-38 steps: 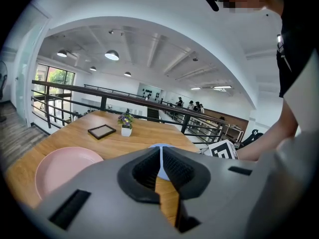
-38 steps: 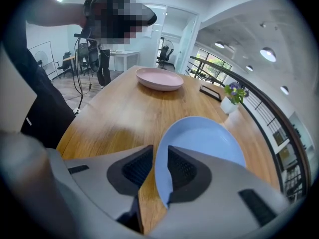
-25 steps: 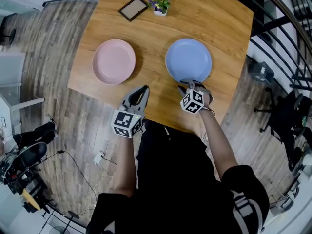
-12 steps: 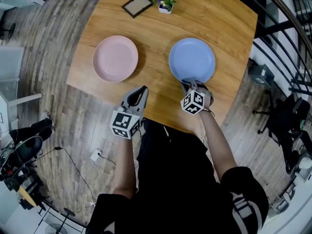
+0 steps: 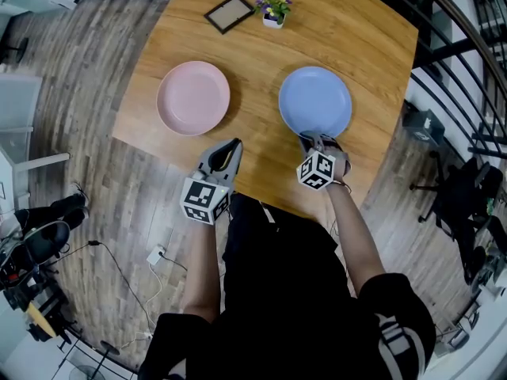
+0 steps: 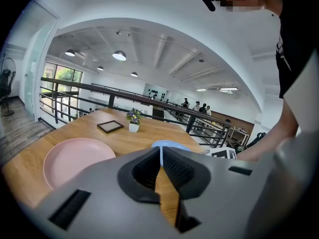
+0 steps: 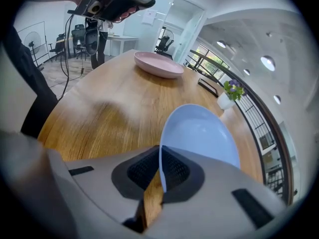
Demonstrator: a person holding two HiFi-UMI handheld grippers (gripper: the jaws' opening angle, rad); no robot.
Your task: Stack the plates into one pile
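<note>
Right gripper: jaws have just been closing, now clamped on near rim of blue plate, rim edge pinched between them. Left gripper: jaws together, nothing between them; hangs left of blue plate, apart from it, over near edge of table. Blue plate rests on table. Pink plate lies further left of blue plate, well apart, on same table; plates not yet stacked. Picture frame and small potted plant stand beyond blue plate, frame left of plant, both well apart from it.
</note>
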